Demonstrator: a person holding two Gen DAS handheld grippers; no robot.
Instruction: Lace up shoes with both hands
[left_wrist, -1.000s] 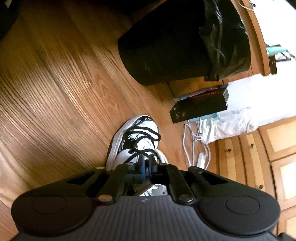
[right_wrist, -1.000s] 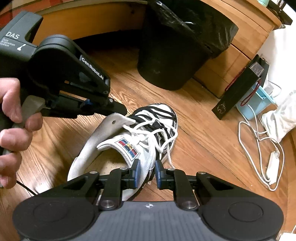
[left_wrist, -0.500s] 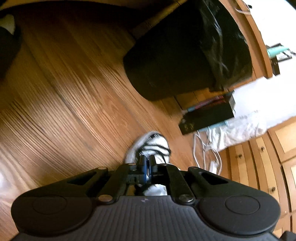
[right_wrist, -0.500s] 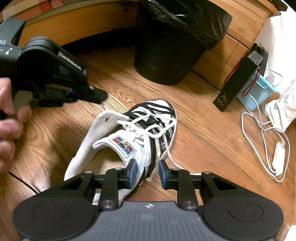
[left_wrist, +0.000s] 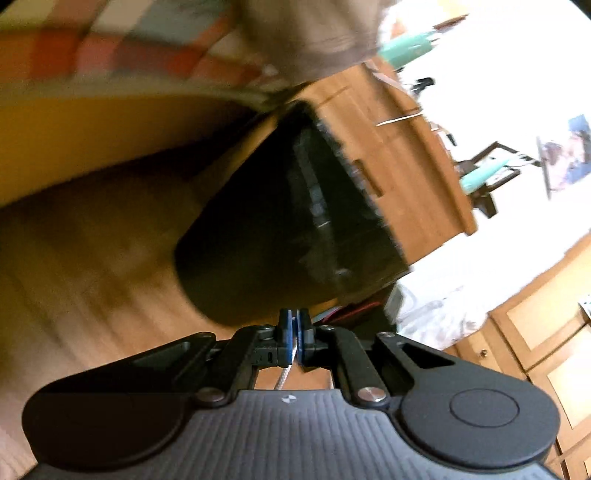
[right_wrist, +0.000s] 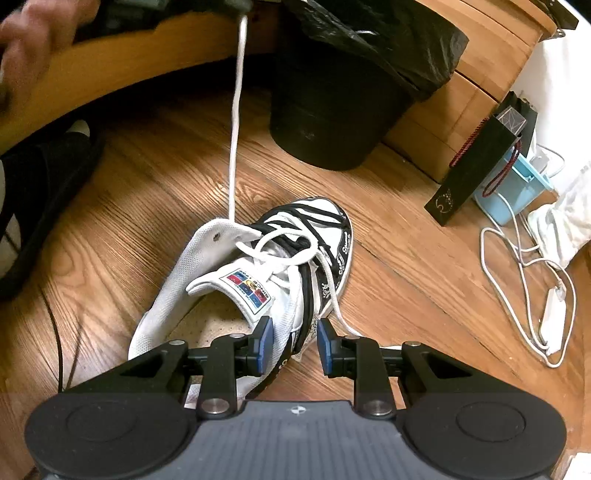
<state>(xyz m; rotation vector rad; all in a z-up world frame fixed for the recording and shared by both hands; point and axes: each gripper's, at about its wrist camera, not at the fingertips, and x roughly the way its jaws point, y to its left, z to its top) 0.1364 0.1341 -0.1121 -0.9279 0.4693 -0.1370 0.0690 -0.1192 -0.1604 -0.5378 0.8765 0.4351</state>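
The left tongs (left_wrist: 294, 331), clamped on the white lace (right_wrist: 235, 122), are lifting away from the shoe (right_wrist: 258, 280) and drawing the lace taut through an upper eyelet, so this pass is being tightened. The right tongs (right_wrist: 294, 343), having just been opening, are standing half wide astride the shoe's near collar, not pressing it.

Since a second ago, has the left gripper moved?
Yes. The left gripper, shut on the white lace, has risen: in the right wrist view it has left the shoe's collar, beyond the frame's top.
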